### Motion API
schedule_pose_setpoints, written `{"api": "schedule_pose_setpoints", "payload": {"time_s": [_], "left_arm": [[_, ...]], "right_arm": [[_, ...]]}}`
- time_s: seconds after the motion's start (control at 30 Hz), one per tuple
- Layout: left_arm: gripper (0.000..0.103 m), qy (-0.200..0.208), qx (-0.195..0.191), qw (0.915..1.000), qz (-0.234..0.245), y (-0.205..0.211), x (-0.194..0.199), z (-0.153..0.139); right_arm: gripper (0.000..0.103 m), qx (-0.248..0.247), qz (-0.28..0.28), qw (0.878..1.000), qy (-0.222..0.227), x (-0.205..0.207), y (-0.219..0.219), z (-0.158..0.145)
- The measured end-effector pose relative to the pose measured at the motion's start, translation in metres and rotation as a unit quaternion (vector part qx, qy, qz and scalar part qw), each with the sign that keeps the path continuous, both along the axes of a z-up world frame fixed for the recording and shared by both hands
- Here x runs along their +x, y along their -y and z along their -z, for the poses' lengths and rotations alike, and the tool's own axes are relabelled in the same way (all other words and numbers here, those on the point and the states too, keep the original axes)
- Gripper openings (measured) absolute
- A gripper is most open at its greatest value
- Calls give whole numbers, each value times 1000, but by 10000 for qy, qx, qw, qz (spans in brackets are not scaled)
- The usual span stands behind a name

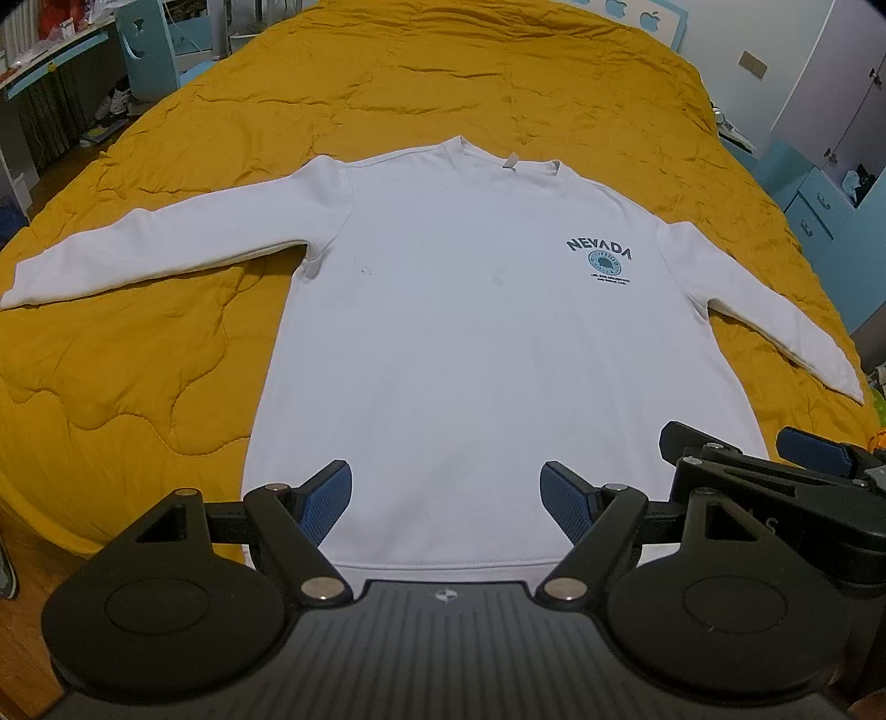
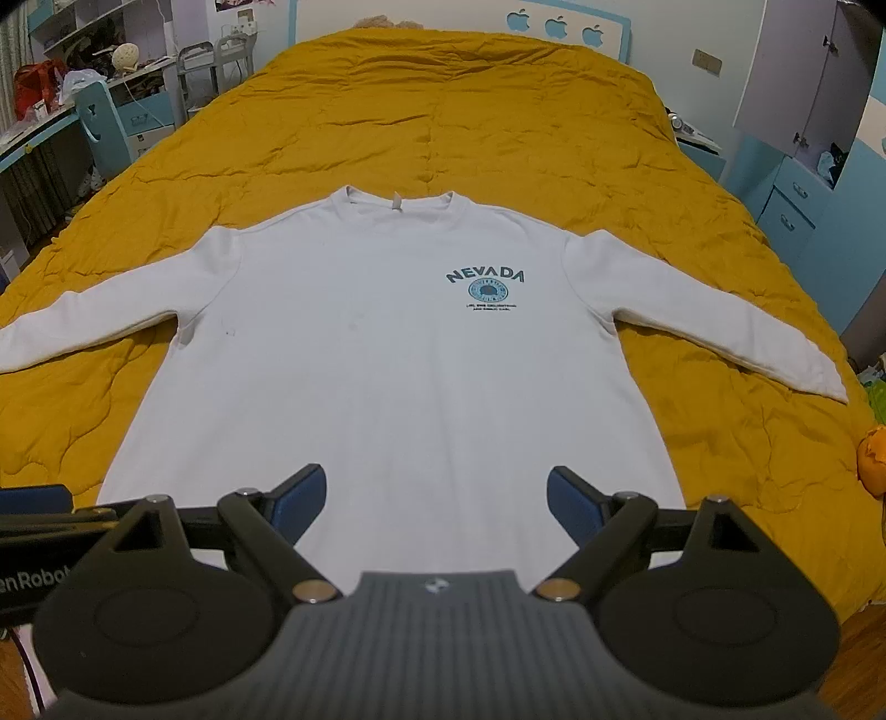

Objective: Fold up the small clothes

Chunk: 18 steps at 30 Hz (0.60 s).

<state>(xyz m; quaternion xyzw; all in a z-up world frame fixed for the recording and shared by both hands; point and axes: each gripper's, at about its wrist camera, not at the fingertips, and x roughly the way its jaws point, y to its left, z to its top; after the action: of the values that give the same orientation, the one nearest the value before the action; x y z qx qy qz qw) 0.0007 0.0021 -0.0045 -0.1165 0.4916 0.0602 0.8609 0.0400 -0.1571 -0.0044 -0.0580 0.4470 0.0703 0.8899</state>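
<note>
White long-sleeved cotton sweatshirt (image 1: 454, 343) w/ dark-teal "NEVADA" chest print (image 1: 601, 260), spread flat, front up, on mustard-yellow quilted bedspread (image 1: 415, 72); collar toward far end of bed, hem at near edge, under both grippers. Left to right: cluttered blue-and-white desk (image 2: 61, 133) beside bed at far left; left sleeve (image 1: 160, 243) stretched out sideways, cuff near left bed edge; body smooth, few faint marks mid-chest; print on right chest; right sleeve (image 2: 714, 321) angled out and down toward right bed edge; blue-and-white cupboard w/ drawers (image 2: 797, 199) at far right; white headboard w/ blue apple cut-outs (image 2: 559, 27) behind. Left gripper (image 1: 446, 493), black linkage w/ blue ribbed pads, spread wide, nothing between pads, poised over hem left of centre; no contact w/ cloth visible. Right gripper (image 2: 434, 498), same build, likewise released and empty, over hem just right of it; seen also at right edge of left-wrist view (image 1: 775, 454), close beside left one.
</note>
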Motion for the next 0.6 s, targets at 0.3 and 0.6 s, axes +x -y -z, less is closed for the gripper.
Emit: {"api": "schedule_pose_setpoints", "payload": {"time_s": [0.3, 0.6], "left_arm": [[91, -44, -23, 10000, -9, 2, 0, 1], [91, -59, -77, 10000, -14, 3, 1, 3]], "right_arm": [[83, -6, 7, 10000, -14, 1, -1, 0], [83, -7, 18, 10000, -16, 0, -1, 0]]}}
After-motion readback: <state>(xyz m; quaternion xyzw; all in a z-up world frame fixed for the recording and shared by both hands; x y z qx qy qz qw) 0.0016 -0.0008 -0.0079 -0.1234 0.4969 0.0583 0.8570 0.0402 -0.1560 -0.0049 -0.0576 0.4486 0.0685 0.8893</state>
